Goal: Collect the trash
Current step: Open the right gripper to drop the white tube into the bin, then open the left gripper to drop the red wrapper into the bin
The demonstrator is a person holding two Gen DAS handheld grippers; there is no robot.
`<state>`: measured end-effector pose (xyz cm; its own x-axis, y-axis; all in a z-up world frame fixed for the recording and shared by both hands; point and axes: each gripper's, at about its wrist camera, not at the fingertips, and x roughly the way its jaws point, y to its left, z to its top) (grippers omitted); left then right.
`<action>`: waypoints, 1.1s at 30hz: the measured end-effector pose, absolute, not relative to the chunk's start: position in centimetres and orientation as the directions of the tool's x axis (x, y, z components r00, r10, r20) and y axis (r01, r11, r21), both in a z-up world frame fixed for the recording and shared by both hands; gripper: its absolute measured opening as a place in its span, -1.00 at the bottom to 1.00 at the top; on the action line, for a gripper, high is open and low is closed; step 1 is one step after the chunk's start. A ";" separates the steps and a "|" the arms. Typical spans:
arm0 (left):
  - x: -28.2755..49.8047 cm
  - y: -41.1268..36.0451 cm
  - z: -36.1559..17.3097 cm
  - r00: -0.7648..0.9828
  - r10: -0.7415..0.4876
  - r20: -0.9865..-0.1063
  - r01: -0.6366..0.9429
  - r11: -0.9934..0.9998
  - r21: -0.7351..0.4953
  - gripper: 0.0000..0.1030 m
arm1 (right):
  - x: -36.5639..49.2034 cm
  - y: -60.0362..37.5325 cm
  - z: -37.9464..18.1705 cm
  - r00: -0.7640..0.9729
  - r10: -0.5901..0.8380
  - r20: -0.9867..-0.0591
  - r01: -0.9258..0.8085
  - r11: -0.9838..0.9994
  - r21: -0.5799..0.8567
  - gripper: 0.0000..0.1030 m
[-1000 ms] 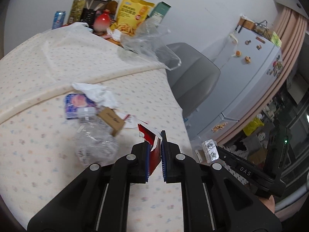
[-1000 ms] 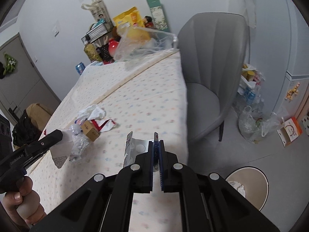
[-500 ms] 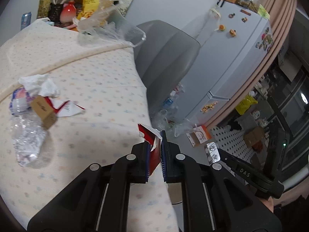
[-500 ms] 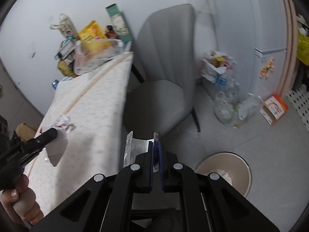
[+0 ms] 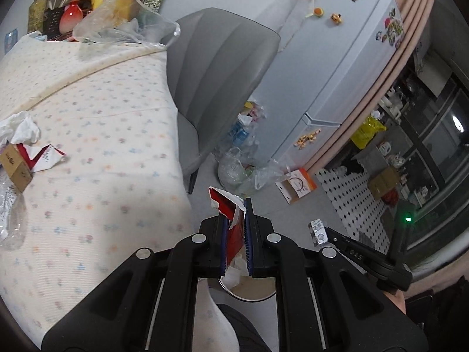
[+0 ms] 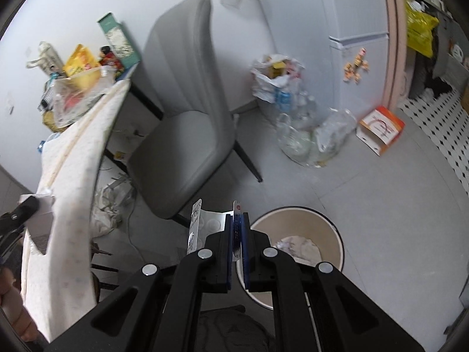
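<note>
My left gripper (image 5: 236,214) is shut on a torn red and white wrapper (image 5: 227,205), held just past the table's edge (image 5: 178,170), with the round beige bin (image 5: 252,292) partly showing below the fingers. My right gripper (image 6: 237,220) is shut on a silver blister pack (image 6: 202,223), right beside the bin (image 6: 331,234), which holds crumpled paper. The left wrist view also shows that blister pack (image 5: 319,231) at the right gripper's tip. On the table lie a crumpled tissue (image 5: 20,129), a small brown box (image 5: 14,165), another red and white wrapper (image 5: 47,155) and a crushed clear bottle (image 5: 8,217).
A grey chair (image 6: 187,111) stands against the table's side. Clear bags of bottles (image 6: 304,135) and an orange and white box (image 6: 381,129) sit on the floor by the white fridge (image 5: 337,58). Snack bags and jars crowd the table's far end (image 5: 96,3).
Both grippers have swung from over the table to past its edge and dipped toward the floor, each keeping its piece of trash. The bin has come into view beneath them.
</note>
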<state>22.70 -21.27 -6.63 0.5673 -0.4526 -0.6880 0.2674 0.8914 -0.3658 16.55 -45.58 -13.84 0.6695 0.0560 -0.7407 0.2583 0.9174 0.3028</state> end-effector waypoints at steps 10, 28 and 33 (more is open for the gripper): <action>22.9 -24.1 -7.5 0.528 -0.451 -0.719 0.299 0.892 -0.340 -0.80 | 16.5 -49.7 -18.3 0.639 0.034 -0.768 0.355 0.873 0.334 0.19; 23.7 -34.3 -10.2 0.387 -0.511 -0.768 0.433 0.836 -0.338 -0.80 | 9.9 -52.7 -15.4 0.719 0.002 -0.696 0.377 0.840 0.391 0.47; 24.2 -37.3 -11.8 0.327 -0.518 -0.790 0.450 0.821 -0.352 -0.79 | 7.6 -53.4 -14.4 0.743 -0.010 -0.670 0.387 0.823 0.416 0.57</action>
